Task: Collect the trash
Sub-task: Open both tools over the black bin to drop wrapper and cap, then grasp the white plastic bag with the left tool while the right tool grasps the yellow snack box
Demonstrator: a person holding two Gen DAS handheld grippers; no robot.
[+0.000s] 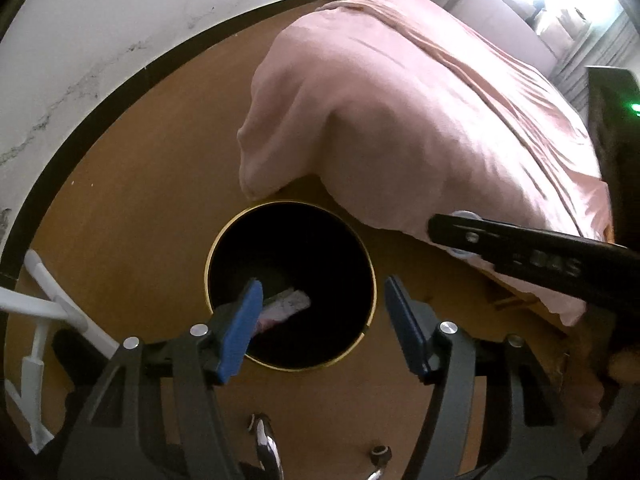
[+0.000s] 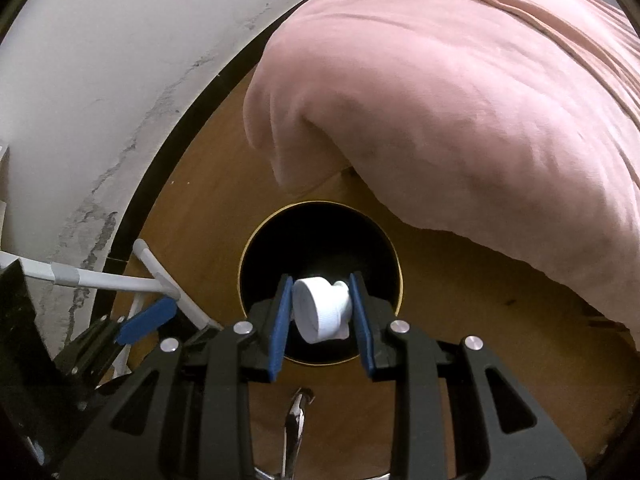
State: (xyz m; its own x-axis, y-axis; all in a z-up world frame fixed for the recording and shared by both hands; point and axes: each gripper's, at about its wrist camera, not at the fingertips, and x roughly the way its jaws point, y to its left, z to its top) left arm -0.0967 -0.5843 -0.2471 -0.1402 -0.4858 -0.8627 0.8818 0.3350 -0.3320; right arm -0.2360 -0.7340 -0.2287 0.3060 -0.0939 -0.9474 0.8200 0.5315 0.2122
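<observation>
pink bedding (image 1: 420,112) fills the upper right; below it, at centre, a black bin (image 1: 224,240) stands on the wooden floor (image 1: 140,168). left hand-held gripper (image 1: 320,300): jaws apart, empty, a wrapper (image 1: 288,302) in the bin beneath. right hand-held gripper (image 2: 320,304): clamping a white cap (image 2: 320,308) over the bin.

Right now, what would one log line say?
left gripper: open, wrapper in bin | right gripper: shut on white cap above bin

Pink blanket (image 1: 420,120) draped over bed, wooden floor (image 1: 160,160), scuffed white wall (image 1: 80,40)
</observation>
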